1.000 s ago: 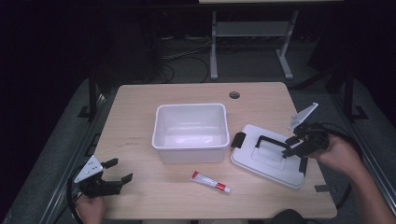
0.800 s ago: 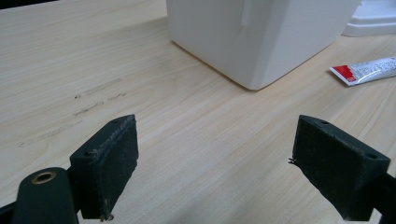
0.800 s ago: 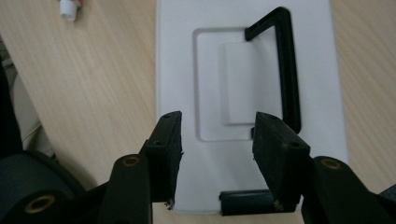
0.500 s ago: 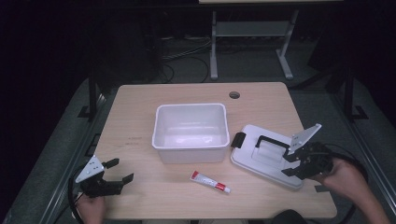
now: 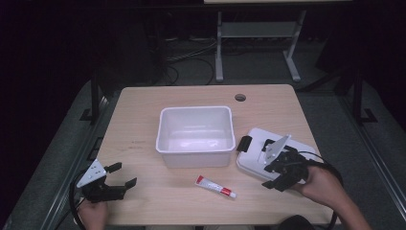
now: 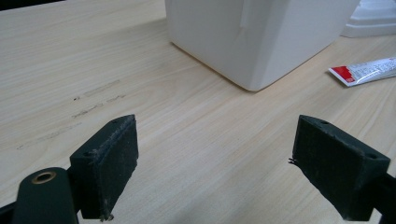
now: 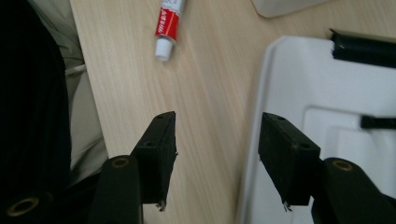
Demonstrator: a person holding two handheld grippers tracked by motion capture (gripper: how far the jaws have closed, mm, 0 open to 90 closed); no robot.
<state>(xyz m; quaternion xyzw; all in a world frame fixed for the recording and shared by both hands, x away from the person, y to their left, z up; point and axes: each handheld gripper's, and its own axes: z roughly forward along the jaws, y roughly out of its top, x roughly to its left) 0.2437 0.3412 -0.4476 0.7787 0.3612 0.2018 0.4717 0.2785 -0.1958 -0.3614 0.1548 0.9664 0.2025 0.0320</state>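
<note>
Having drawn the right gripper (image 5: 269, 177) off the lid's handle since the earlier frame, bringing it toward the person's edge of the counter (image 5: 143, 120), with jaws that have just been opening and nothing pinched between them.

High view: hovering that gripper at the near corner of the lid (image 5: 253, 160), which is lying flat to the right of the tub (image 5: 194, 158). Resting the left gripper (image 5: 122, 174) at the near left of the counter, jaws spread and empty. Leaving the tube (image 5: 215, 187) lying loose between the two grippers, in front of the tub.

Left gripper view: pointing the spread jaws of the left gripper (image 6: 215, 154) across bare counter toward the tub (image 6: 252, 37) and the tube (image 6: 369, 72), both well apart from them.

Right gripper view: straddling the lid's rim with the right gripper (image 7: 217, 149), one jaw over the lid (image 7: 327, 84), the other over bare wood, neither pressing.

Judging the lid as light, stiff, smooth plastic, likely slippery at its thin rim; favouring the raised black handle as the surest hold.
</note>
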